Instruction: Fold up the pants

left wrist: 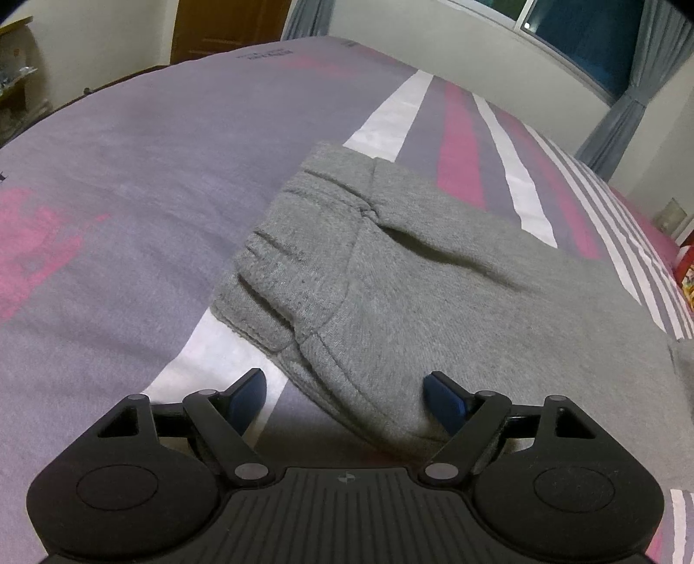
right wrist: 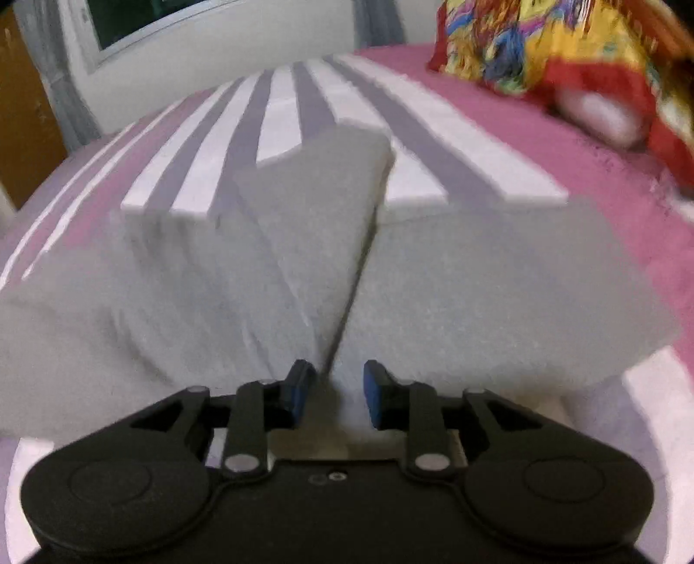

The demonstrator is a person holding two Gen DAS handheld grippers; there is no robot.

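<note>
Grey sweatpants [left wrist: 390, 277] lie on a striped bed. In the left wrist view I see their elastic waistband [left wrist: 277, 260] and a pocket opening. My left gripper [left wrist: 345, 390] is open, its blue pads on either side of the waistband's near corner, not closed on it. In the right wrist view the pants [right wrist: 303, 243] are blurred, with a folded ridge of cloth running away from me. My right gripper [right wrist: 334, 388] is partly open with grey cloth between its pads; the pads do not press it.
The bedspread [left wrist: 130, 173] is grey, pink and white striped. A colourful red and yellow pillow or blanket [right wrist: 564, 56] lies at the far right of the bed. A window with grey curtains [left wrist: 607, 121] and a wooden door [left wrist: 225, 21] are behind the bed.
</note>
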